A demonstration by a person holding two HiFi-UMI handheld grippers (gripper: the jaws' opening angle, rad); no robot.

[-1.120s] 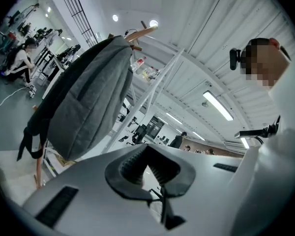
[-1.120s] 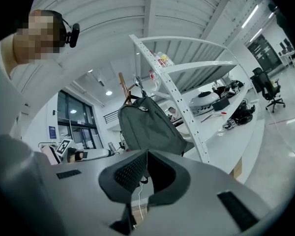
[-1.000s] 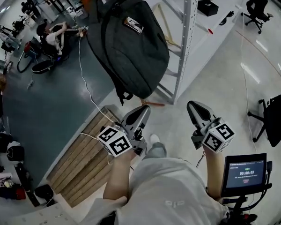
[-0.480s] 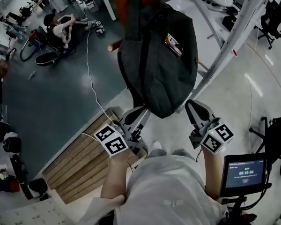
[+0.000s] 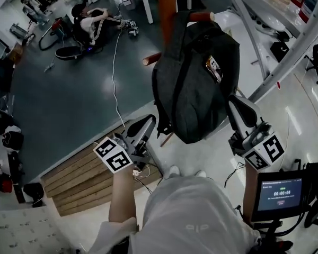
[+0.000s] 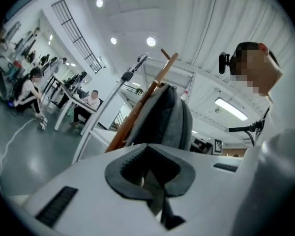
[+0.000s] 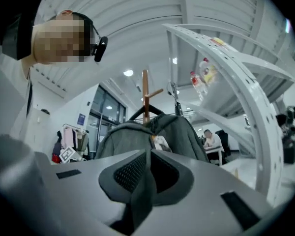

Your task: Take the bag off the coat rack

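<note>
A dark grey backpack hangs from a peg of the wooden coat rack. It also shows in the left gripper view as the backpack against the rack's pole, and in the right gripper view as the backpack under the pole. My left gripper is shut and empty, below and left of the bag. On the bag's lower right side my right gripper is shut and empty, close beside it. Both point up toward the bag.
A white metal shelving frame stands right of the rack. A wooden pallet lies on the floor at lower left, with a white cable running across the grey floor. A small screen is at lower right. People sit at desks far left.
The view has closed in on the rack and the bag now sits between the two grippers. Both grippers have risen closer to the bag's lower end, staying shut.
</note>
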